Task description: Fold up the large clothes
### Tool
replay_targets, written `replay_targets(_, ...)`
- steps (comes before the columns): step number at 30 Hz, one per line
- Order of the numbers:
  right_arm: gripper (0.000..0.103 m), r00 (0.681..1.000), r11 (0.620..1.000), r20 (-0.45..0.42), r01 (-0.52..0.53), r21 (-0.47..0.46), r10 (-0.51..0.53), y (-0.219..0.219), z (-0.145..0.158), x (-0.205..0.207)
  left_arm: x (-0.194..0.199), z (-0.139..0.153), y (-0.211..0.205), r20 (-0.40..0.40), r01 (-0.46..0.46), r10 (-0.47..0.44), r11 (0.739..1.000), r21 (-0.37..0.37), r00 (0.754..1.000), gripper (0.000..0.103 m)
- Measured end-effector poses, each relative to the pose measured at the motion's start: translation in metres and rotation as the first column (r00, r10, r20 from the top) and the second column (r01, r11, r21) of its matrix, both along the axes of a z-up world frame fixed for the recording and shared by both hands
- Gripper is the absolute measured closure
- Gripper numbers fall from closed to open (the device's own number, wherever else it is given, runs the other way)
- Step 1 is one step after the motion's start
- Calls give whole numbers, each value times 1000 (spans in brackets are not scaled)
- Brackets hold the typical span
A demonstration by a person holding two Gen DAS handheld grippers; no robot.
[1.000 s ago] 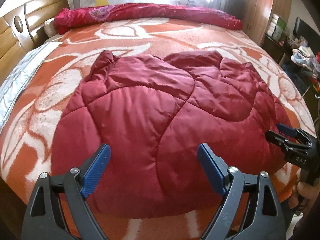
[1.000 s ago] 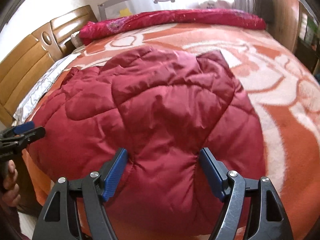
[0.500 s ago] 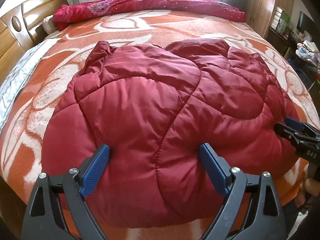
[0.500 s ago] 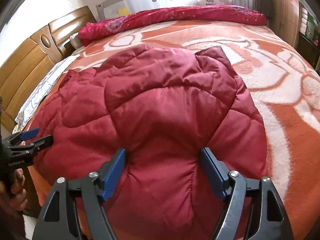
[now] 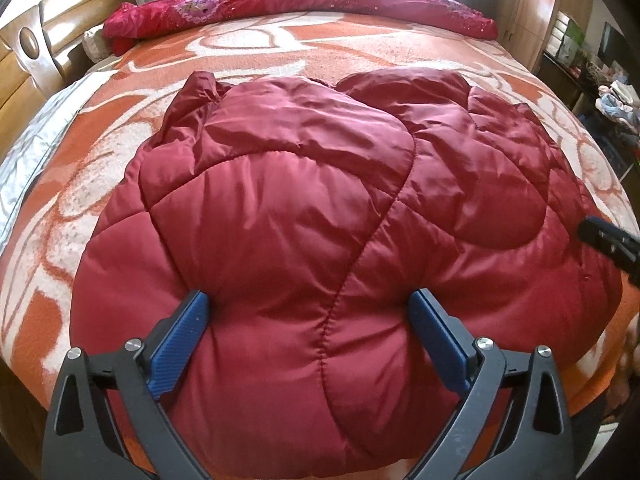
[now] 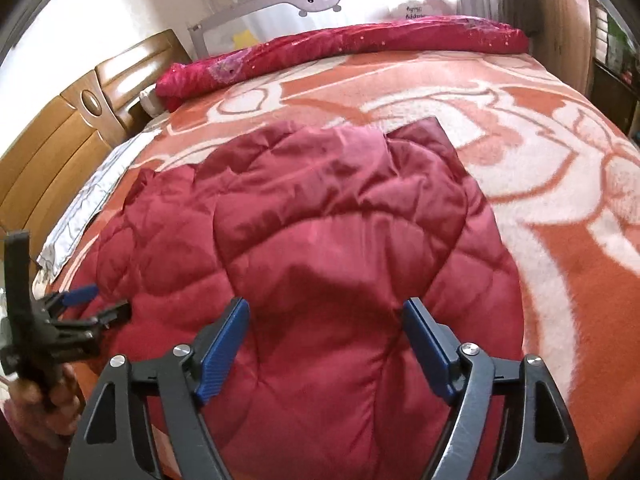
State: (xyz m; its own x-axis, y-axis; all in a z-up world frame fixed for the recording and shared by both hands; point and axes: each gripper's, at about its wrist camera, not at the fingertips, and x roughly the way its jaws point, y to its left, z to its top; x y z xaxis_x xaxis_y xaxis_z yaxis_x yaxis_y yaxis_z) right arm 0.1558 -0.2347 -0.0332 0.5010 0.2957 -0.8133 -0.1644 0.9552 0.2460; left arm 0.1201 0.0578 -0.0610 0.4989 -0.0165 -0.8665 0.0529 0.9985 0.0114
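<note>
Both the left gripper (image 5: 306, 312) and right gripper (image 6: 326, 320) stand wide open, jaws pressed into the quilted red jacket (image 5: 320, 220). It lies on the bed (image 6: 560, 128); whether either grips fabric is unclear.

Dark red quilted jacket (image 5: 320, 220); orange-white swirl-patterned blanket (image 5: 280, 44).

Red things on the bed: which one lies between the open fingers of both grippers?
The quilted dark red coat, spread at the near edge. The brighter, sequinned red quilt lies rolled along the far side.
</note>
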Motion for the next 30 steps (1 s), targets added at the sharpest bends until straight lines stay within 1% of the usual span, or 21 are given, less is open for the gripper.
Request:
replay_targets(2,23,999,1000,-40,1,3,-1,-1,-11,11,2,0,0,-2,1,-1,1000,0,1000,1)
replay_targets(4,22,998,1000,-56,-3,0,3,-1,-21,18,3,0,1,-6,5,-5,1000,-6,1000,1)
replay_targets(10,21,998,1000,-60,-8,-7,7,-1,-31,25,13,-3,6,-25,2,-2,1000,-31,1000,0)
replay_targets(17,21,999,1000,-47,-7,-16,6,0,-35,24,15,-4,4,-26,4,-5,1000,-25,1000,0)
replay_targets(20,21,999,1000,-51,-3,-16,2,1,-32,23,14,-3,5,-31,-1,0,1000,-29,1000,0)
replay_targets(22,22,999,1000,-44,10,-9,-10,-1,-25,20,11,0,6,-33,-5,4,999,-35,999,0)
replay_targets(25,24,999,999,-33,24,-30,-25,-2,-14,10,1,7,10,-23,-6,5,999,-49,1000,0)
replay_targets(30,24,1000,999,4,-3,-46,3,0,5,-15,-17,16,15,-5,-4,3,999,-40,1000,0)
